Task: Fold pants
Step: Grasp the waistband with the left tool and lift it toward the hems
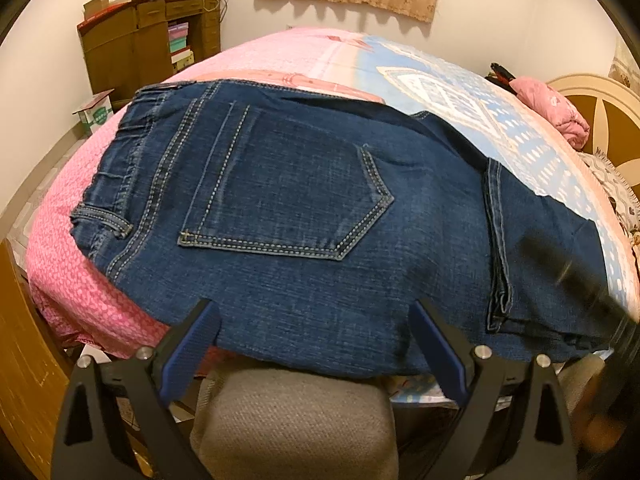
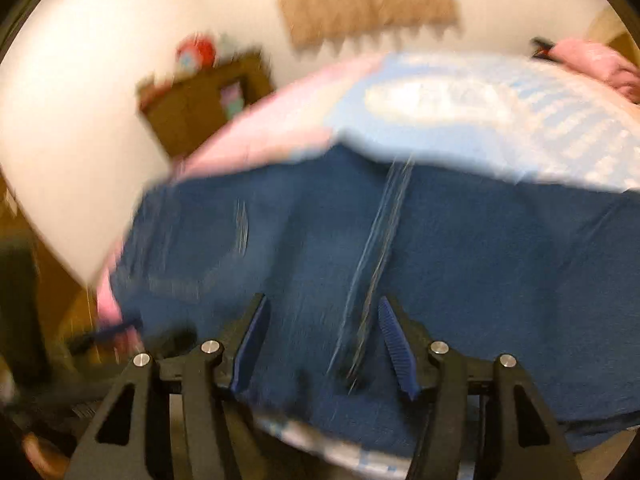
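Blue jeans lie folded on the bed's pink-and-blue bedspread, back pocket up, waistband to the left, near the bed's front edge. Left gripper: jaws spread wide, empty, tips just over the jeans' near edge. Right gripper: jaws also apart, holding nothing, poised over the denim beside a leg seam; this view is motion-blurred. No writing legible anywhere. Wooden cabinet against the far wall holds stacked pastel boxes in its open shelf; red items sit on top. Small cardboard box on the floor; contents cannot be told.
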A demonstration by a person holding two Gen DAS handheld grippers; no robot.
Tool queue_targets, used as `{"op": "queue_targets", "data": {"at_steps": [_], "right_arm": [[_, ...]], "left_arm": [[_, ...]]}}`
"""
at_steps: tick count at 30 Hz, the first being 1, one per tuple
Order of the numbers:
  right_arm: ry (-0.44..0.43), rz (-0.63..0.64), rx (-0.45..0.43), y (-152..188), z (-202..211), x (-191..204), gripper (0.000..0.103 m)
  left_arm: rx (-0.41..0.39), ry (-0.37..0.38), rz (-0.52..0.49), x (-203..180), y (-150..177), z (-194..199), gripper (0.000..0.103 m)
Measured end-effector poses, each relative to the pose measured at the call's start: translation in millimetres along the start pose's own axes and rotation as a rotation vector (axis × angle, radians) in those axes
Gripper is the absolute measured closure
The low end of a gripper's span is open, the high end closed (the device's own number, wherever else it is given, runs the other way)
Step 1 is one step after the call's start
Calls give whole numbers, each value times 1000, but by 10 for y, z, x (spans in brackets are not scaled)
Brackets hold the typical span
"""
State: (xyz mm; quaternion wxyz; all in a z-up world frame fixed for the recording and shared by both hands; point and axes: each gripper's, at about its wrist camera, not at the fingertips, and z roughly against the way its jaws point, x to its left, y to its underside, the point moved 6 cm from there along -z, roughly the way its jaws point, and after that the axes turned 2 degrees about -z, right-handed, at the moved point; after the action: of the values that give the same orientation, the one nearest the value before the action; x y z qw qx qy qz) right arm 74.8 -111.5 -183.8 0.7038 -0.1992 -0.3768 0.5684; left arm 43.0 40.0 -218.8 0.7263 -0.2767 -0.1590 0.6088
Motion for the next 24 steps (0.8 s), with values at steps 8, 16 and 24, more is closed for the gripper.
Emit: {"op": "queue_targets", "data": {"at_steps": [8,16,24], "right_arm": [[202,-79,18,-300,-414,-554,59],[122,-107,43,-261,-308,-607,57],[186,6,-154,-232,495,-591,57]], "left_arm": [[19,-23,-13,-34,2,-51,6],[15,-22,74,218,-37,33,6],[-37,-143,285,1183,-137,172,6]]}}
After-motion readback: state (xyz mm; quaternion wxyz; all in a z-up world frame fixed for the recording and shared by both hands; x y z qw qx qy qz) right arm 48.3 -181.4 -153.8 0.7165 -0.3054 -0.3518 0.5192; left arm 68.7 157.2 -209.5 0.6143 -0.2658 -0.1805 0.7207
